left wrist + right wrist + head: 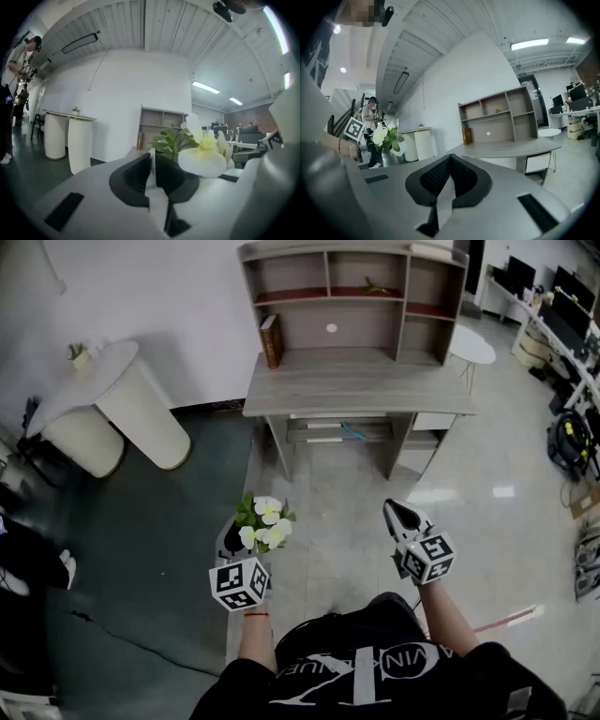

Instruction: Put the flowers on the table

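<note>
A grey tabletop [356,381] with shelves [356,287] stands against a white wall. Well short of it, the left tongs [232,542] pinch the flowers [264,521] at their base. The right tongs [400,513], level with them, are pressed together on nothing. The left gripper view shows the grip, which the head view covers with leaves.

loc: office | evid: desk [361,381] w/ hutch, monitor rows [570,285]

Only one print reads at all: white letters across my black shirt [375,681], at the near edge of the head view. I can make out "VIN"; the rest is too warped to read.
</note>
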### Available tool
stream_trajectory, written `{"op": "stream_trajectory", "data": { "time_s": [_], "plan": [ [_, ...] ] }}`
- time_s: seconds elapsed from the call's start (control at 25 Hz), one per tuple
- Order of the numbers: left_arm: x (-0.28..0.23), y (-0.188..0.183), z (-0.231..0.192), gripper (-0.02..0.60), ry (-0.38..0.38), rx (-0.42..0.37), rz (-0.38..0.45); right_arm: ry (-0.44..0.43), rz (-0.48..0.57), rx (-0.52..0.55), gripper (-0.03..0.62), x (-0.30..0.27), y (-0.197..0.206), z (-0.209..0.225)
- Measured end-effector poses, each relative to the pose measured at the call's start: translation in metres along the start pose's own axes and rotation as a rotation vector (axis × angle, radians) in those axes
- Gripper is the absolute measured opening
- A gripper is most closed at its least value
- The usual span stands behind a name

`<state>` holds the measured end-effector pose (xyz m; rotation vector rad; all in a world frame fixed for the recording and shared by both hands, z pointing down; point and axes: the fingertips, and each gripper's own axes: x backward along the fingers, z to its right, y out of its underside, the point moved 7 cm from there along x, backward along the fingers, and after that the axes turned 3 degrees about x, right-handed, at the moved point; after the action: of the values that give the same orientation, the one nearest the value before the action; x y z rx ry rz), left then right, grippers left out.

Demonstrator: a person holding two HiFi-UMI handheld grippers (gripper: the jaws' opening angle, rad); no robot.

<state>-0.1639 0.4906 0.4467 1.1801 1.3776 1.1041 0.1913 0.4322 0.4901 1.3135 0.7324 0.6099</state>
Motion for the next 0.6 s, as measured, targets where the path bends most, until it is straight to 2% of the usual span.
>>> {"op": "stream_trajectory", "data": {
  "time_s": [0.32, 0.6],
  "plan": [
    [-0.006, 0.001, -0.005, 0.034, 0.021, -0.008, -0.008, 0.04, 0.018, -0.009, 0.009, -0.004, 0.001, 0.004],
    [-0.007, -0.005, -0.017, 0.034, 0.011, 0.007, 0.012, 0.03, 0.021, -0.013, 0.011, -0.013, -0.007, -0.006]
  ]
}}
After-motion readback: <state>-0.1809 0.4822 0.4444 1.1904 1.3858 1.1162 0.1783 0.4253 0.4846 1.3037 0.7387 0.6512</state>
